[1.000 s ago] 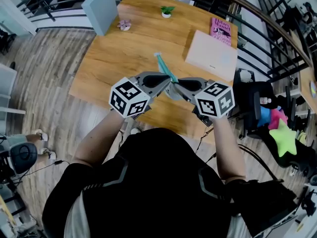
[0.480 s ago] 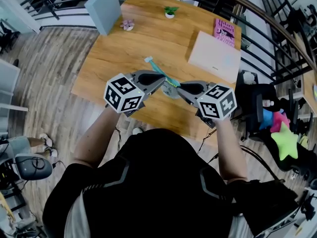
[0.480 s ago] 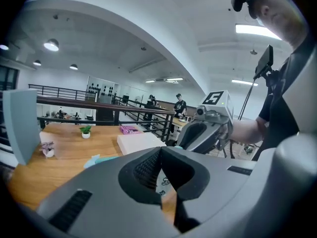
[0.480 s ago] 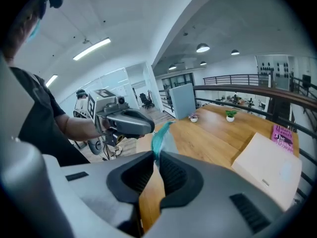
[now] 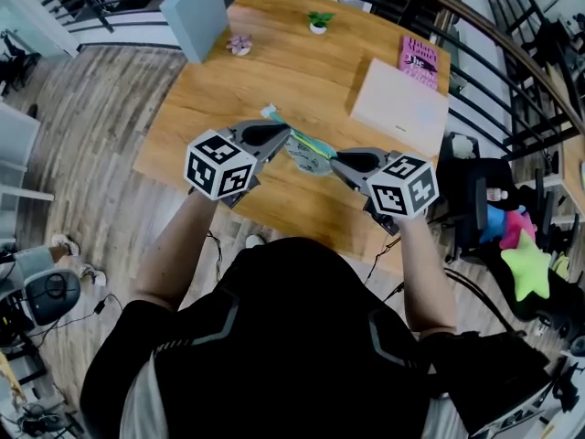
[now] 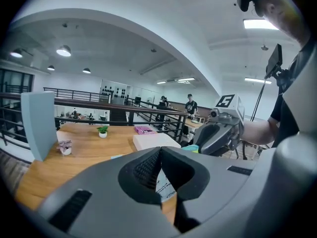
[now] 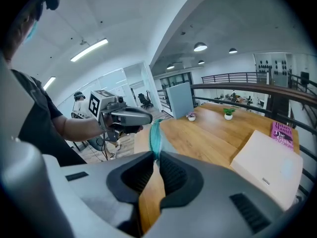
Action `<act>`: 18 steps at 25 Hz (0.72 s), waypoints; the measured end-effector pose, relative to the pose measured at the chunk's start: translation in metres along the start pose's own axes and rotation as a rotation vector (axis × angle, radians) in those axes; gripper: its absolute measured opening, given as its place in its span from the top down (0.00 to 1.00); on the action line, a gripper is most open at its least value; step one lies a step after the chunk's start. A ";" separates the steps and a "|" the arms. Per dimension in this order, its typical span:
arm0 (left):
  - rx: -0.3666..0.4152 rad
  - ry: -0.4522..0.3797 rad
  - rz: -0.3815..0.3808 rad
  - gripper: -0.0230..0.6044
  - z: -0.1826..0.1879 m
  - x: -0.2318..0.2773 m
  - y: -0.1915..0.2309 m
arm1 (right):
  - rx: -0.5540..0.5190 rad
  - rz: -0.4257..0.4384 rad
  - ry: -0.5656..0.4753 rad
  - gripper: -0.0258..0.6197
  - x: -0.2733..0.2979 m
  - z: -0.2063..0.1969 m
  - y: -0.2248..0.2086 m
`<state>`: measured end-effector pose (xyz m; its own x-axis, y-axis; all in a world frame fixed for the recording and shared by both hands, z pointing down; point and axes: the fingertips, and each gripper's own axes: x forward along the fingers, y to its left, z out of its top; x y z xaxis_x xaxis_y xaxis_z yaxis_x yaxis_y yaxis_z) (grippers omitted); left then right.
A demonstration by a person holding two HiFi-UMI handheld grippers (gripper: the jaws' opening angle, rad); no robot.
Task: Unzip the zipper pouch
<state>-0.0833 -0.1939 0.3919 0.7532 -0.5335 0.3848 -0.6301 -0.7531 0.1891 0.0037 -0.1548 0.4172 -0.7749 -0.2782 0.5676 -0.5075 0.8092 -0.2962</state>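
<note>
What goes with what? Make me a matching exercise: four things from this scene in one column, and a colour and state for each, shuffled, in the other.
Things:
1. pouch
2. book
3. plant
4. board

Colour and state:
A. pink, lying flat
B. teal edge, lifted
C. green leaves, potted
D. pale blue, standing upright

Pairs: 1-B, 2-A, 3-C, 4-D

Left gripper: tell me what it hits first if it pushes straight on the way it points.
The left gripper has its tongs shut on the pale zipper pouch with a teal zip. Past it, the line seems to reach the flat white box on the wooden table, though depth is unclear.
</note>
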 end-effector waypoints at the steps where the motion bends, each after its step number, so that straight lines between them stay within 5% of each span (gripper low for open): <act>1: -0.006 -0.002 0.012 0.92 0.000 -0.001 0.004 | 0.003 -0.001 -0.001 0.88 0.001 0.000 -0.002; 18: -0.092 0.008 0.200 0.92 -0.021 -0.021 0.068 | 0.044 -0.035 0.022 0.88 0.017 -0.005 -0.038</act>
<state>-0.1456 -0.2258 0.4154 0.6100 -0.6653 0.4303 -0.7817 -0.5941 0.1897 0.0120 -0.1871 0.4418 -0.7485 -0.2941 0.5944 -0.5505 0.7753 -0.3096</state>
